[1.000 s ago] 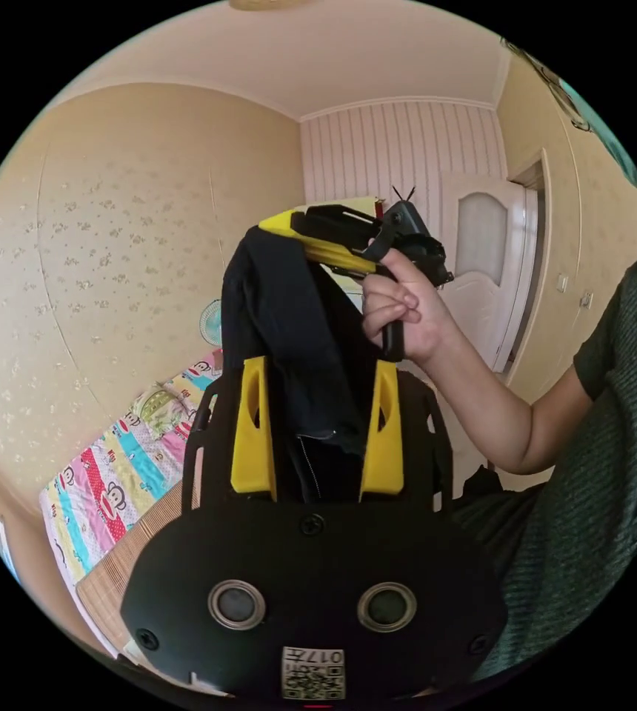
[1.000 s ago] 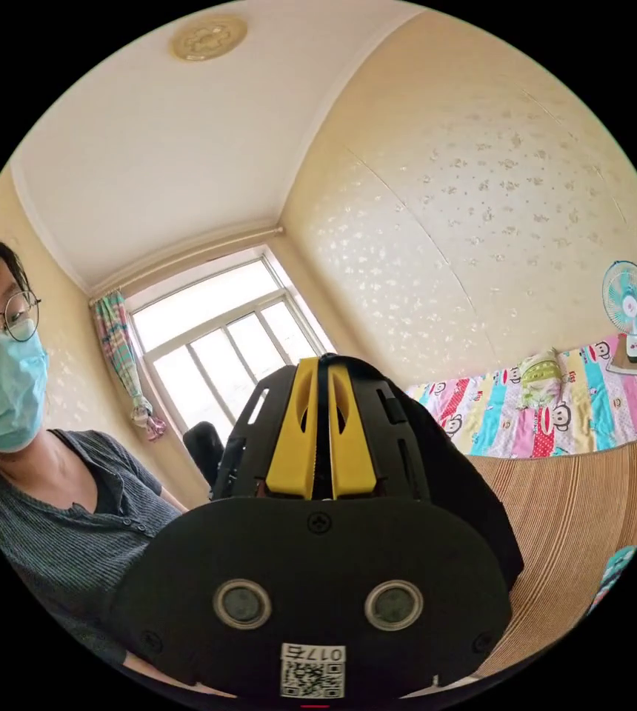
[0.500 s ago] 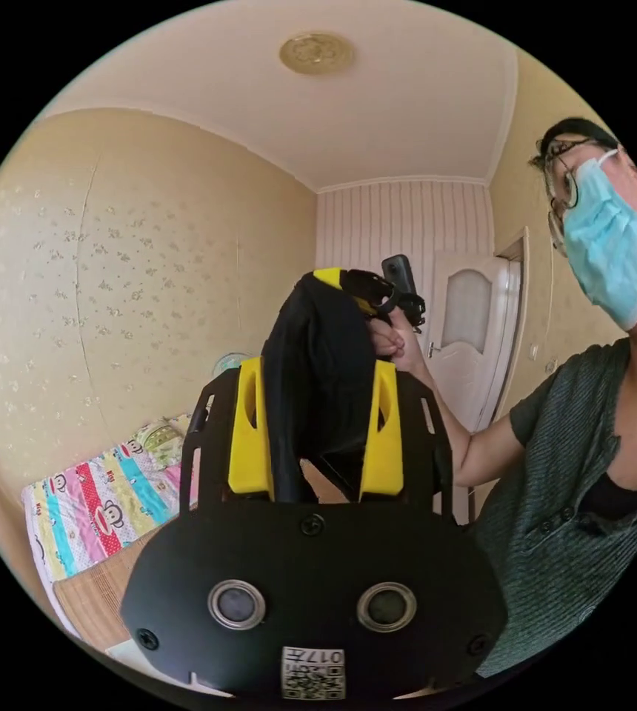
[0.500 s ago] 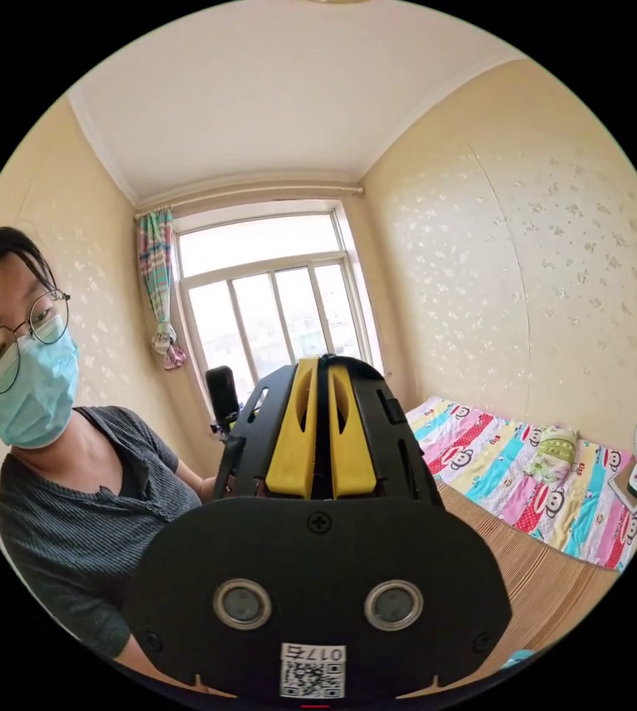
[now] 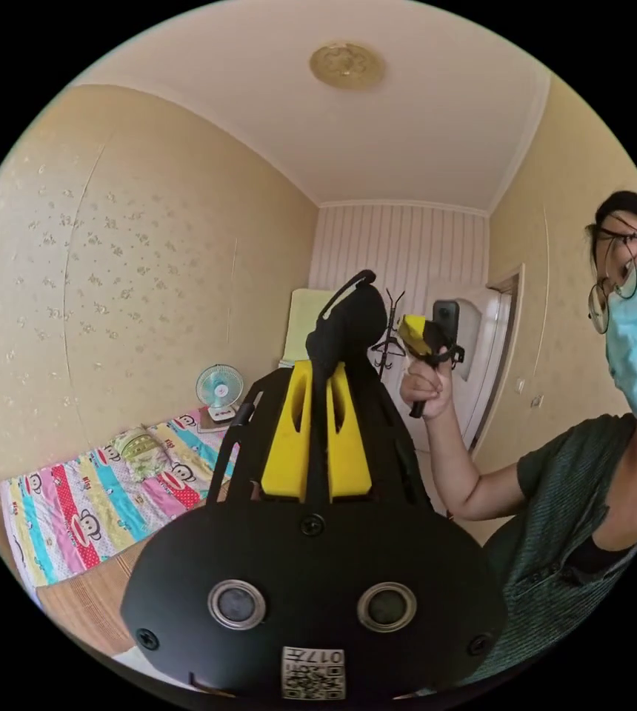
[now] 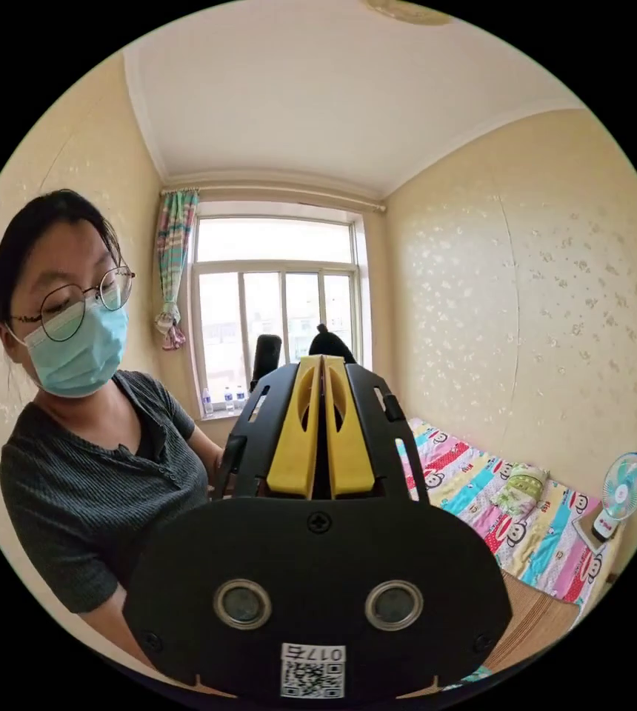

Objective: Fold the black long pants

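Observation:
The black pants (image 5: 349, 326) bunch up in a dark lump just above my left gripper (image 5: 318, 366), whose yellow jaws are shut on a strip of the cloth. In the left gripper view a hand holds my right gripper (image 5: 411, 331) to the right of the lump, apart from it, with no cloth hanging from it. My right gripper (image 6: 322, 359) has its jaws shut together, and no cloth shows between them. A bit of the black pants (image 6: 329, 342) peeks over its tips.
The person (image 5: 555, 489) in a dark grey top stands close behind both grippers. A bed with a colourful cartoon sheet (image 5: 89, 503) lies below, with a small fan (image 5: 219, 386) at its end. A white door (image 5: 481, 370) and a window (image 6: 274, 311) face each other.
My left jaws, open around the cloth earlier, have closed on it. The right gripper no longer carries the pants and has drawn away to the side. Both cameras swung.

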A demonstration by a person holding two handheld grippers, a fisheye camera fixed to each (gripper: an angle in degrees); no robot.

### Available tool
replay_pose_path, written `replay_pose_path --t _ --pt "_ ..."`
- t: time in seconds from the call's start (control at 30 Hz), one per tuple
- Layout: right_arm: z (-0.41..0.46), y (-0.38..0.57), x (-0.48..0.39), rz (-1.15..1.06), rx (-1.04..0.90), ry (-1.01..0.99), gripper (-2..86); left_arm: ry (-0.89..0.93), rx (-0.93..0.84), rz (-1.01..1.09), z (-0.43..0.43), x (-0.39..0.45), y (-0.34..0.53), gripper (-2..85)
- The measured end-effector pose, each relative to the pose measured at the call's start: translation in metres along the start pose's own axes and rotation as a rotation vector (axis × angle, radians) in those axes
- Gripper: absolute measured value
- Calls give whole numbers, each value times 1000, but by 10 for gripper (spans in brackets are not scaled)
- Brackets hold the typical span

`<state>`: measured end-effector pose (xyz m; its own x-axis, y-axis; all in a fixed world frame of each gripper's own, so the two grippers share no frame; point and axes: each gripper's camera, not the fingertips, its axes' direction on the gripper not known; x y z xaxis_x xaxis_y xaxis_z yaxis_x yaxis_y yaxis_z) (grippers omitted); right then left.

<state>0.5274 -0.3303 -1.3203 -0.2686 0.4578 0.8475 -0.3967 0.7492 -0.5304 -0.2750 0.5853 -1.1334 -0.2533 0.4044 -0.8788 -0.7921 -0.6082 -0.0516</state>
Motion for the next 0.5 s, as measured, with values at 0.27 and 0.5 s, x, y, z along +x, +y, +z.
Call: replay_pose_path --t 0.27,0.5 --pt "-72 194 3 319 83 363 57 42 109 95 -42 34 -68 18" --pt "6 200 -19 145 193 229 191 29 117 115 -64 53 -99 33"
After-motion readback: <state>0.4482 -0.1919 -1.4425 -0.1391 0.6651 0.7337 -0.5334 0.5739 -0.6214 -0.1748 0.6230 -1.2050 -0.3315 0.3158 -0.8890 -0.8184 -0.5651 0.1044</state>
